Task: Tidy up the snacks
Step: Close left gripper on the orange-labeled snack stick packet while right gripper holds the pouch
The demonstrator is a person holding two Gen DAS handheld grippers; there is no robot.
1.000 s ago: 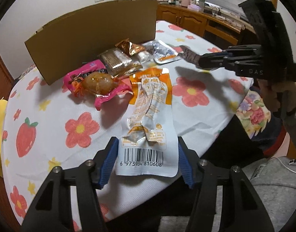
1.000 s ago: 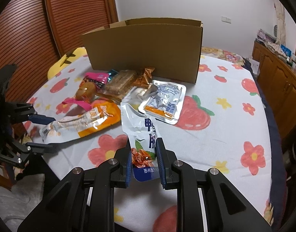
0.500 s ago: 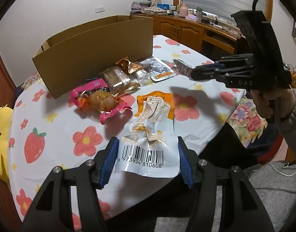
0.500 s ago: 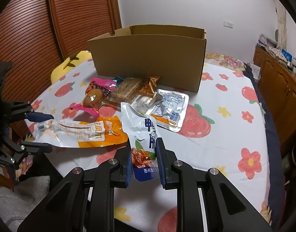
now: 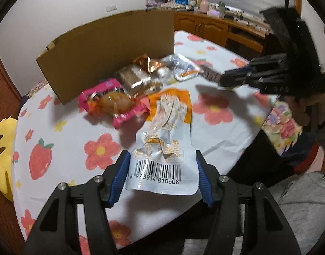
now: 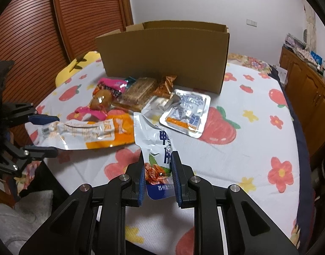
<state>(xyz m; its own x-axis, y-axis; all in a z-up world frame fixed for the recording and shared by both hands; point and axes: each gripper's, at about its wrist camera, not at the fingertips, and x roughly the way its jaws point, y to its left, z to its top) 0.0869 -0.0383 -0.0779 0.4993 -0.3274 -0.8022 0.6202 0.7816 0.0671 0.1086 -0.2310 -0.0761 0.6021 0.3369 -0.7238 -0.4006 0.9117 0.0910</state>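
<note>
**Two snack pouches held above the flowered desk**

The left tool (image 5: 162, 170) is pinched on the barcode end of an orange-and-white pouch (image 5: 165, 131), whose far end hangs over the near part of the desk (image 5: 56, 131). The right tool (image 6: 157, 170) is pressed onto the blue lower end of a silver-and-blue pouch (image 6: 156, 140), which is held lifted and tilted up and away to the left.

On the desk, a cardboard box (image 6: 162, 57) is seen standing open at the far side. Just in front of it a cluster of snacks is laid: a pink packet (image 5: 111, 99) at the left, a brown bar packet (image 6: 139, 91) beside it, a small copper-foil packet (image 6: 165, 85) against the box wall, and a flat silver tray pack (image 6: 187, 112) at the right. The desk is covered by a white cloth printed with flowers and strawberries.
</note>
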